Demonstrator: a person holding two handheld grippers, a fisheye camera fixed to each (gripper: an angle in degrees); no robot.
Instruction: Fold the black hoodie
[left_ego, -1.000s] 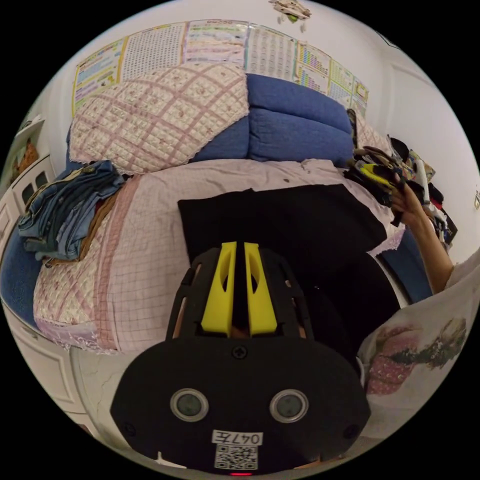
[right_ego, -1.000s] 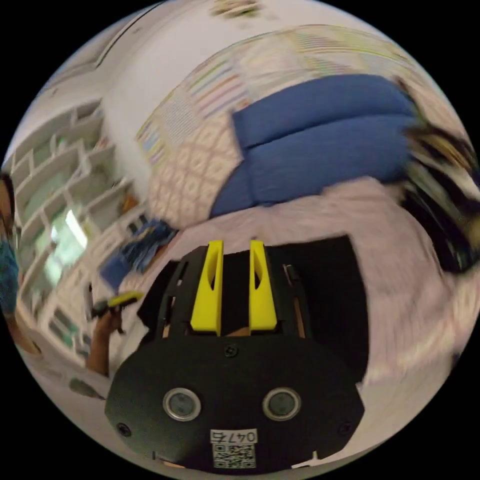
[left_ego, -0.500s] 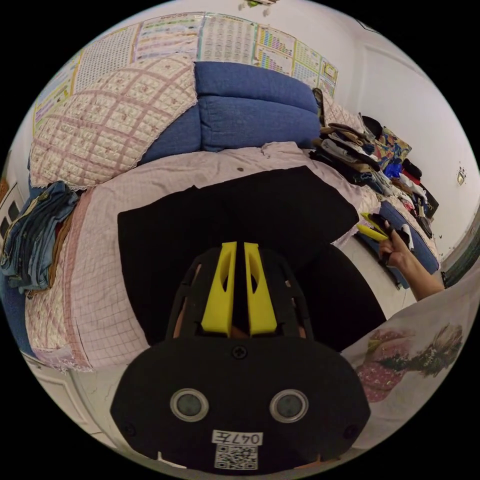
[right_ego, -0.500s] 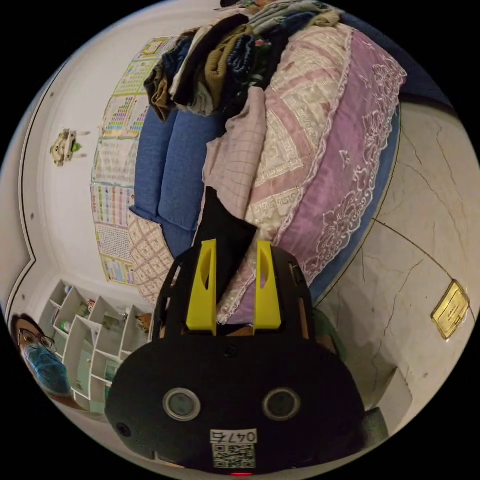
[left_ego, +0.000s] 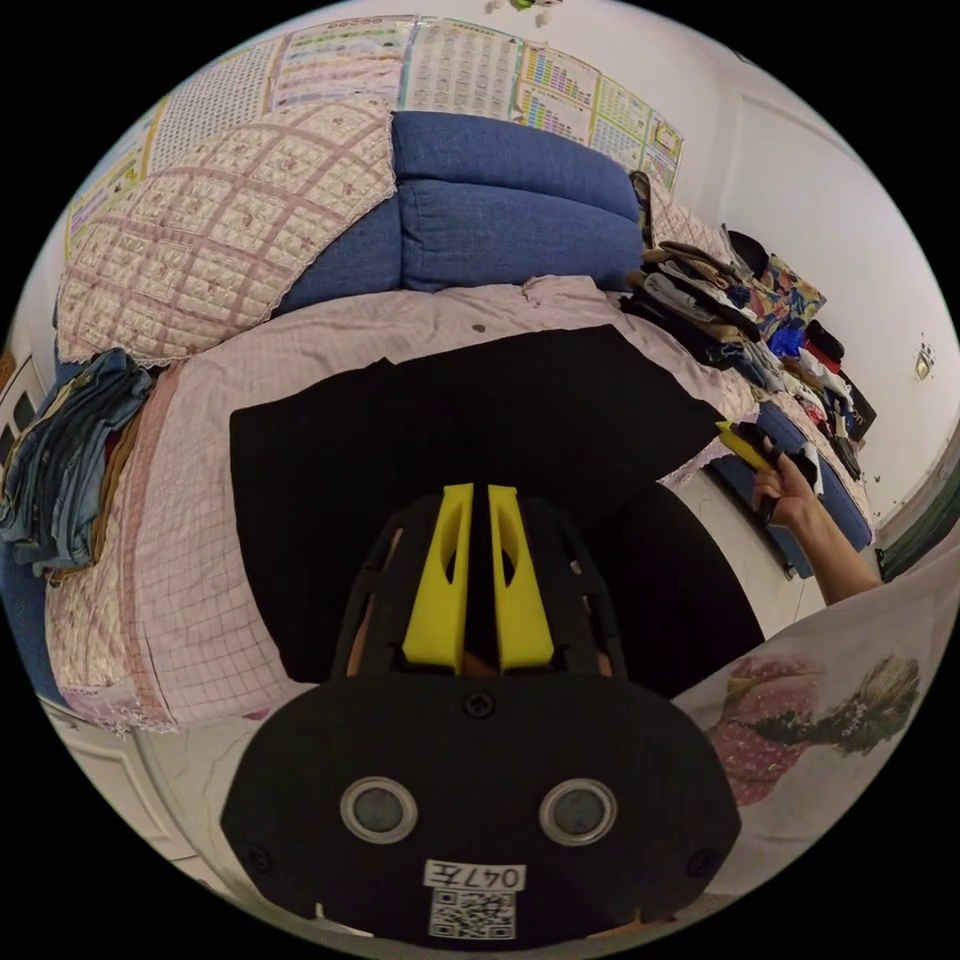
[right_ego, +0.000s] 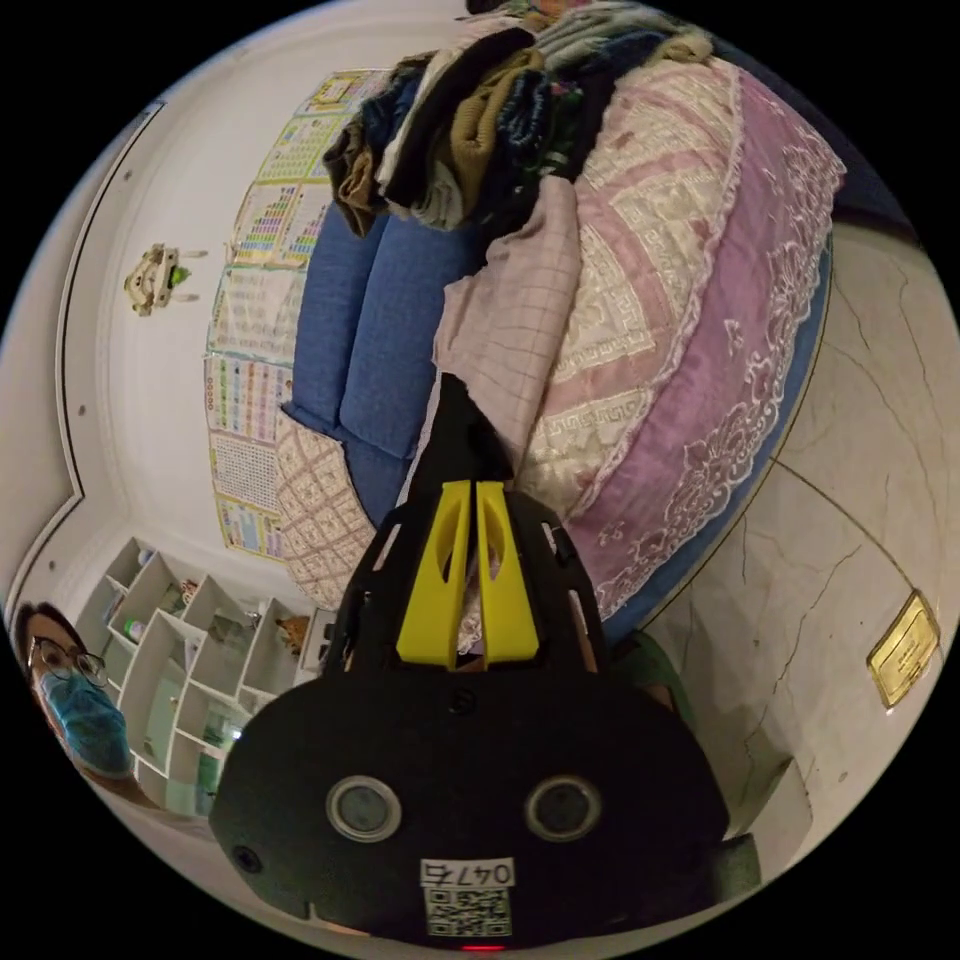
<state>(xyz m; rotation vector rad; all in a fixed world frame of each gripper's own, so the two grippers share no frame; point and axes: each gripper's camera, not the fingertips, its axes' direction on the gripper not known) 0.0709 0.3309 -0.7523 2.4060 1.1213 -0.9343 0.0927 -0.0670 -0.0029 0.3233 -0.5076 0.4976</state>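
Note:
The black hoodie (left_ego: 480, 410) lies spread flat on the sofa seat over a pink checked sheet (left_ego: 200, 560), and its near edge hangs over the front. In the left gripper view my left gripper (left_ego: 480, 490) is shut on that near edge. My right gripper (left_ego: 742, 445), held in a hand, sits at the hoodie's right corner. In the right gripper view, rolled sideways, the right gripper (right_ego: 474, 487) has its yellow jaws shut on a black corner of the hoodie (right_ego: 458, 430) at the sofa's edge.
A heap of mixed clothes (left_ego: 720, 300) covers the sofa's right end, and folded jeans (left_ego: 60, 450) lie at its left. Blue back cushions (left_ego: 510, 210) and a quilted cover (left_ego: 220, 220) stand behind. White shelves (right_ego: 190, 680), a tiled floor (right_ego: 870, 480) and a person (right_ego: 70, 690) are nearby.
The right gripper's jaws, open around the hoodie's corner half a second ago, have shut on it. The left gripper still holds the near edge and its view has barely shifted.

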